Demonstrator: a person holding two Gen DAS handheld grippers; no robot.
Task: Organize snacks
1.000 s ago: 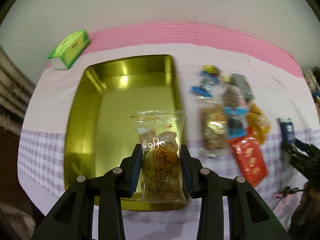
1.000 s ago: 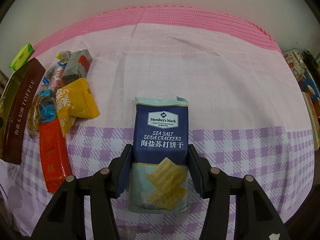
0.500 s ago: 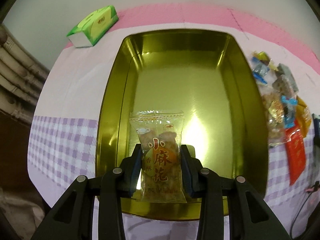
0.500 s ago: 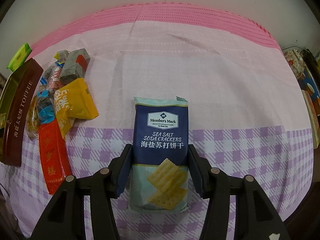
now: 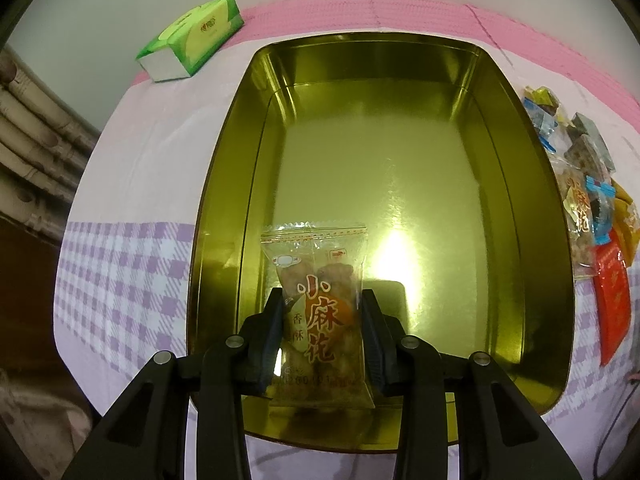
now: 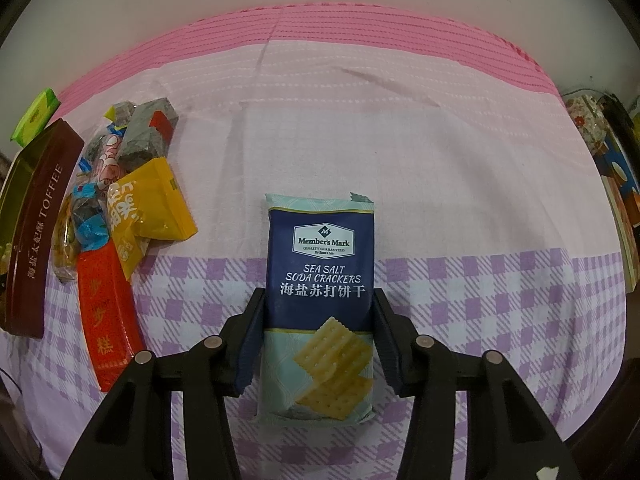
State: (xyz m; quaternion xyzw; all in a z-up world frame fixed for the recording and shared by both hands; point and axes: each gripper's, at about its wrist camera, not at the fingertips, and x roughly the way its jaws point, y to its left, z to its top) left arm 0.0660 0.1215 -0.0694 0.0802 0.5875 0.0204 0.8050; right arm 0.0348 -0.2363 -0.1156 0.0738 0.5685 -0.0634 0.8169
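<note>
My left gripper (image 5: 322, 294) is shut on a clear snack packet with orange lettering (image 5: 316, 264). It holds the packet upright over the near end of an open gold tin (image 5: 520, 184), whose floor is bare. In the right wrist view a blue and pale green soda cracker pack (image 6: 320, 248) lies flat on the checked cloth. The jaws of my right gripper (image 6: 319, 293) are closing on it, and both pads meet its long sides.
A pile of loose snacks (image 5: 588, 200) lies right of the tin, among them a yellow packet (image 6: 148, 204) and a red packet (image 6: 106, 312). A green tissue pack (image 5: 192, 40) sits behind the tin at the left. Colourful boxes (image 6: 616, 200) line the cloth's right edge.
My left gripper carried the clear packet leftward and lower, so the tin now fills its view. The right gripper stayed put and its jaws narrowed onto the cracker pack.
</note>
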